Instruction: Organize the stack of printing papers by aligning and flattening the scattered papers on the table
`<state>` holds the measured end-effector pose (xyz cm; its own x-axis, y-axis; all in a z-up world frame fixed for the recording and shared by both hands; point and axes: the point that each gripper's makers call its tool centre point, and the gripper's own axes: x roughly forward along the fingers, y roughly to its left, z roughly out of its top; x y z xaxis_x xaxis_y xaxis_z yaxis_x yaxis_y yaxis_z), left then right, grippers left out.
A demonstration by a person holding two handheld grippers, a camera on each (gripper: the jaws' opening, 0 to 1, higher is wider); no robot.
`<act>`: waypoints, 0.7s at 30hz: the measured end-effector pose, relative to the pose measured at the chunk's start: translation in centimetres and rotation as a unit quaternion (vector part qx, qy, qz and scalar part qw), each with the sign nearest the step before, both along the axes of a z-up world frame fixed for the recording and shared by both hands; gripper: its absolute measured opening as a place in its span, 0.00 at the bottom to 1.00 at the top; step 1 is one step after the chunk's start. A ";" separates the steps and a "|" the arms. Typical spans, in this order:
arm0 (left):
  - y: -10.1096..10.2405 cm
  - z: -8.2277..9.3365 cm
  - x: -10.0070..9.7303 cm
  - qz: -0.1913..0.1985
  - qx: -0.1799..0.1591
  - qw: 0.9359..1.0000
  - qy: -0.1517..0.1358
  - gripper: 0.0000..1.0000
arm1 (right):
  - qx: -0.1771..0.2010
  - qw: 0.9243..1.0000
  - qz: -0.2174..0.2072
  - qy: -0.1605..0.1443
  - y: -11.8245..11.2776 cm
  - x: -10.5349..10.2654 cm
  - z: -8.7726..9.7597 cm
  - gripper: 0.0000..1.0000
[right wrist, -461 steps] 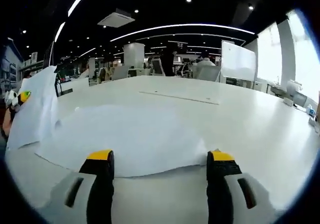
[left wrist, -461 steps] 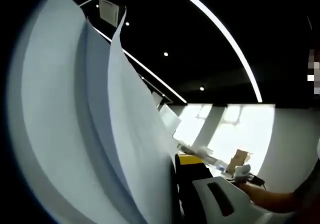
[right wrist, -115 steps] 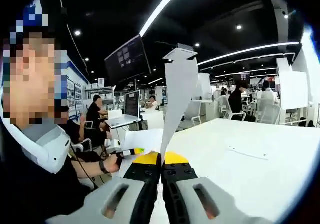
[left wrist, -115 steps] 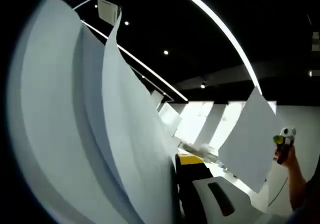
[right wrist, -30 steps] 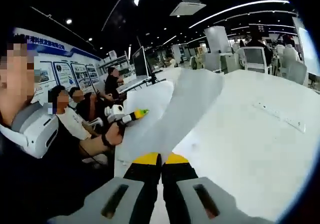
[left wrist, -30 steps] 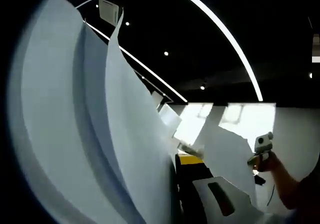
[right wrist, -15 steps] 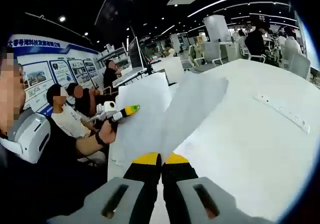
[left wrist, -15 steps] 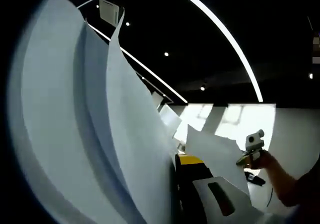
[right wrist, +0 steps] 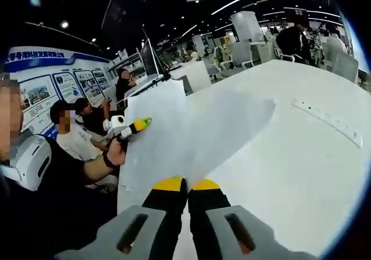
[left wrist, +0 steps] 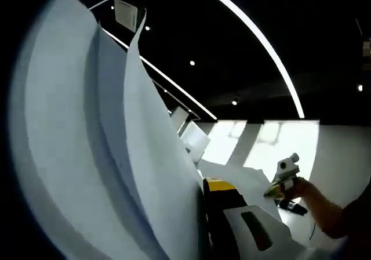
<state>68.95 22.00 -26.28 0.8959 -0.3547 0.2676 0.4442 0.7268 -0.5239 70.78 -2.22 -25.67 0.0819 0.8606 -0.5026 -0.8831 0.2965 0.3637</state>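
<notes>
Right gripper [right wrist: 186, 183] pinches one sheet [right wrist: 223, 126]; left gripper [right wrist: 136, 124] clamps the paper stack [left wrist: 87, 155]; careless laying risks misaligned edges

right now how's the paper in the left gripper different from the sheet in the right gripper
The papers in the left gripper are several sheets, standing upright and curling apart at their top edges; the sheet in the right gripper is a single one. That sheet tilts low over the table, while the papers rise toward the ceiling. Both are plain white, each pinched at one edge by shut jaws.
</notes>
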 end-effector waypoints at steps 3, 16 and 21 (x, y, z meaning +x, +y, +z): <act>0.0 0.0 0.0 0.000 0.000 1.000 0.001 0.10 | -0.001 1.000 0.000 -0.001 0.2 0.3 0.1 0.00; 0.1 0.1 0.1 0.000 0.002 1.000 0.001 0.11 | 0.014 0.999 0.025 -0.024 2.6 1.0 2.0 0.00; 0.1 0.2 0.1 -0.001 0.001 1.000 0.000 0.11 | 0.011 0.999 0.030 -0.029 3.2 1.6 1.8 0.00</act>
<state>69.02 22.05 -26.12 0.8955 -0.3566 0.2662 0.4450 0.7272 -0.5227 72.34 1.02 -23.85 0.0587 0.8760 -0.4788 -0.9190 0.2347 0.3169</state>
